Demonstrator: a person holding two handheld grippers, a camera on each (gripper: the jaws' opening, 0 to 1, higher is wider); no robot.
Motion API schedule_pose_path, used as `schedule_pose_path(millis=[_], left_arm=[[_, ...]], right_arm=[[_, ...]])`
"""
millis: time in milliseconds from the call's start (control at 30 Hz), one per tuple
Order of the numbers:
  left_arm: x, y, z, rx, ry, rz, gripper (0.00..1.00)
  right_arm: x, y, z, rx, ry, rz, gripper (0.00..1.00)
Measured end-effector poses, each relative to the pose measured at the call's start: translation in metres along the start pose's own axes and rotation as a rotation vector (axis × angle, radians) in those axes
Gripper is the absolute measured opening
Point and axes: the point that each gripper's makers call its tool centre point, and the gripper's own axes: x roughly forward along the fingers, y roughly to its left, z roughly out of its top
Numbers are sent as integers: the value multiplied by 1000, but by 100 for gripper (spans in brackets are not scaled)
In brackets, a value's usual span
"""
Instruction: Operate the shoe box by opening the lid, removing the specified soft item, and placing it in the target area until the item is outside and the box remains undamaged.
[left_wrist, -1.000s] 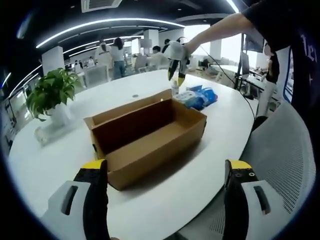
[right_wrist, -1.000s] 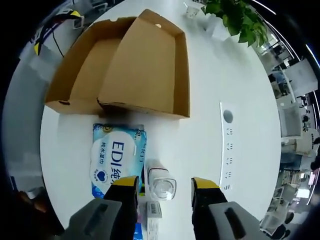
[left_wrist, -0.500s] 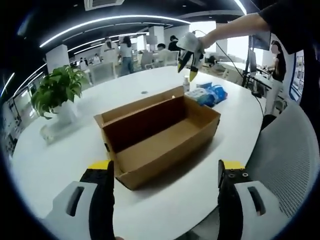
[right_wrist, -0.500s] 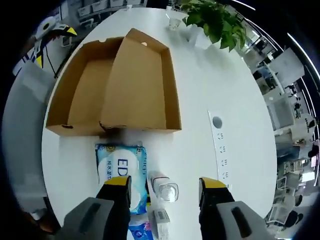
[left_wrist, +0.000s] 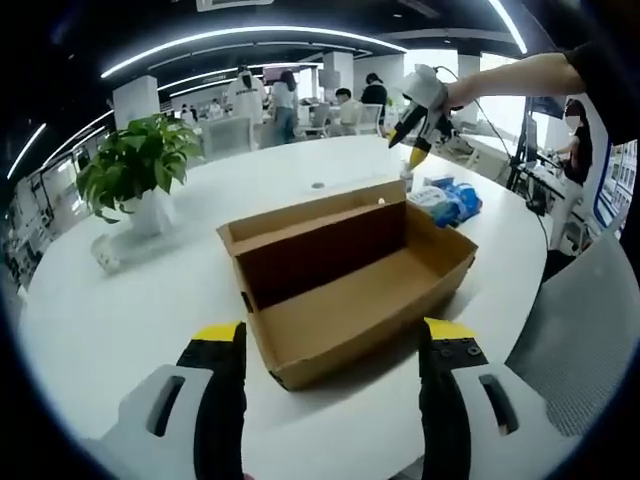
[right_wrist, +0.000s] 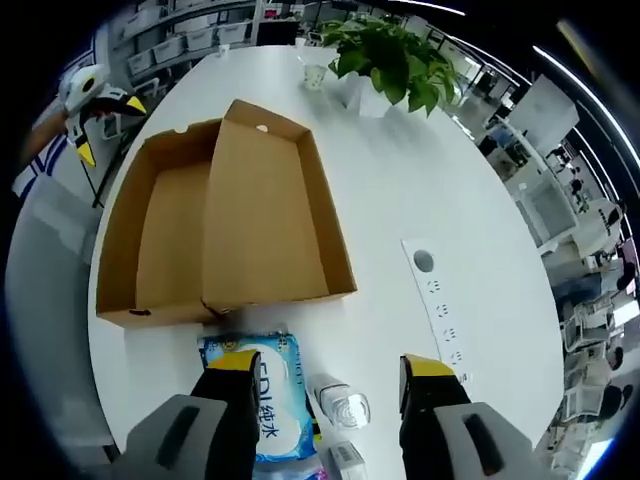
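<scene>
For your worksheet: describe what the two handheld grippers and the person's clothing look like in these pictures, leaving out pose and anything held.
Each gripper has two black jaws with yellow tips on pale grey housings with dark slots: the left gripper and the right gripper. A dark cable trails from the right gripper. The person wears a dark short sleeve.

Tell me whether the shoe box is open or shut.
Open. The shoe box has its lid swung back, and the bare cardboard floor shows in both views, nothing lying inside.

"EDI" on wipes pack
</scene>
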Motion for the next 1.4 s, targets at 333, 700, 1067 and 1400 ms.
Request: schedule_pose_path(millis=[333,700,1067,1400], left_arm=[[12,32,-7,-112,24,80,45],[21,45,-18,-199,64,144,22],[33,54,-33,-256,115,189,16],[39,55,-47,-317,136,218,5]], right_arm=[[8,-8,10,131,-63,-40,51],[25,-9,23,370,-139,-65,43],[44,-10,25,659,-152,-65,30],[72,1,27,784,-114,-47,21]])
